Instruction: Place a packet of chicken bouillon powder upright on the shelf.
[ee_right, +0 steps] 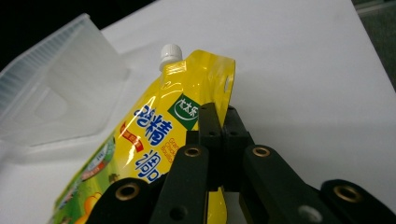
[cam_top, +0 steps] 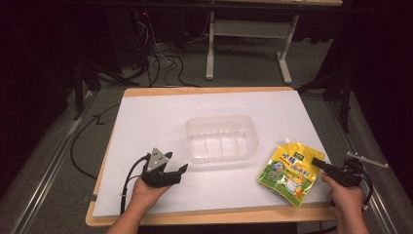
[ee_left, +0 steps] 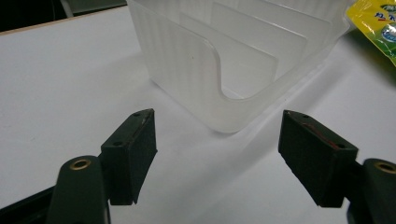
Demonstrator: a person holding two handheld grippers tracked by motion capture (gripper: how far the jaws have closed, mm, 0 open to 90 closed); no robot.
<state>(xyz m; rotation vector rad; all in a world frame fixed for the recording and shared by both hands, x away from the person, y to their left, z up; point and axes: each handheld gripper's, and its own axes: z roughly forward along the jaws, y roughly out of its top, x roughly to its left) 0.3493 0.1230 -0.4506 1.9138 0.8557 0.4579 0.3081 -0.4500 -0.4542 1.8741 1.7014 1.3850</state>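
Right gripper [cam_top: 319, 162], fingers clamped on the yellow spout pouch's [cam_top: 288, 172] right edge, with the clear bin [cam_top: 221, 138] at ten o'clock across the counter [cam_top: 146, 122]; left gripper [cam_top: 176, 163] rests nearer the bin, fingers wide

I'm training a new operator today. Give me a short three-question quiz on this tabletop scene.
1. True or false: the right gripper is shut on the yellow spouted pouch.
2. What stands before the open left gripper?
3. The pouch's cap is: A red, B white, C green?

Key: 1 true. 2 the clear ribbed plastic container. 3 B.
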